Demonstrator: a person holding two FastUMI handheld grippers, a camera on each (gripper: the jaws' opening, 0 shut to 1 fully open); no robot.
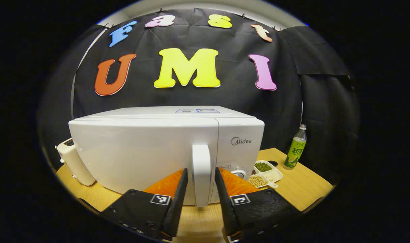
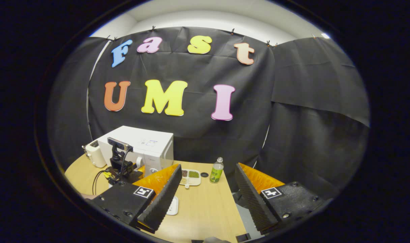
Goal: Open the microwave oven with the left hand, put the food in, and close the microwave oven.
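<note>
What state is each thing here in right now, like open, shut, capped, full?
Microwave: door shut.
Left gripper: open, fingers either side of the door handle.
Right gripper: open, holding nothing.
Bottle: upright, capped.
Divided dish: holds beans.

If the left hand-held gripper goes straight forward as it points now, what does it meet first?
Most likely the microwave's door handle. The left hand-held gripper has an open finger on each side of it, so the white door behind would follow.
</note>
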